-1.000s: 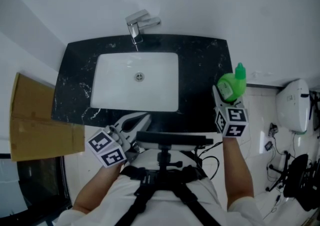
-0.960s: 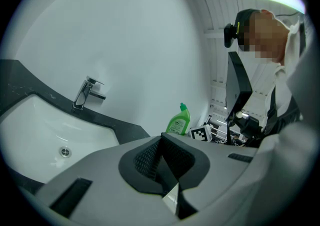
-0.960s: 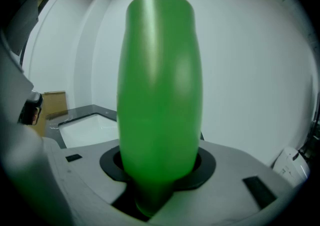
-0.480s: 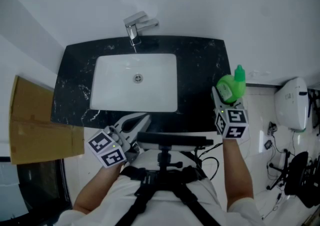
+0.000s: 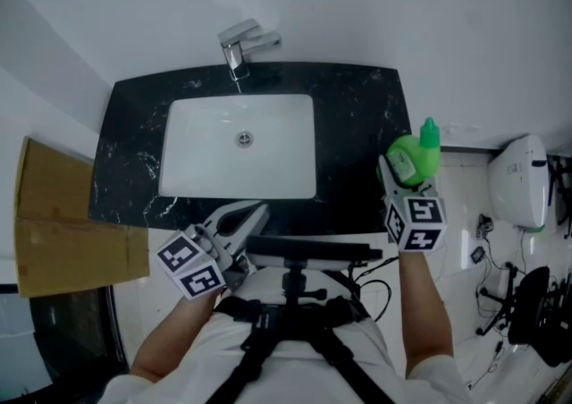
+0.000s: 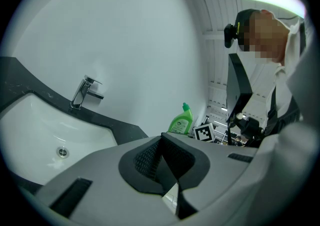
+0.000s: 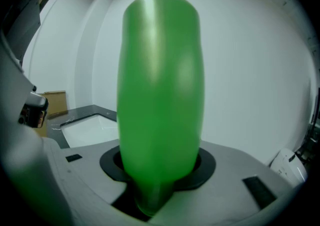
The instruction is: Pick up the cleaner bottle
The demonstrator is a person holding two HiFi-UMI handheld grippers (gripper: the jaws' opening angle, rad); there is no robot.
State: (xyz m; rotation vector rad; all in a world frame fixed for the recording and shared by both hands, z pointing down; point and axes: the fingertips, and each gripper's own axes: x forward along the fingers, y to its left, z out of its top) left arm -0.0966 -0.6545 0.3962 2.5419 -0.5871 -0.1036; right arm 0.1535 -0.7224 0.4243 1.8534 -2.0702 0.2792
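The cleaner bottle [image 5: 414, 156], green with a green cap, stands upright between the pads of the right claw [image 5: 407, 172], which is clamped on its body at the right end of the black counter [image 5: 357, 125]; whether its base touches the counter cannot be told. The left claw [image 5: 256, 212] hangs at the counter's near edge, in front of the white sink [image 5: 239, 145], its jaws pressed together with nothing between them. A chrome faucet [image 5: 243, 43] stands behind the sink.
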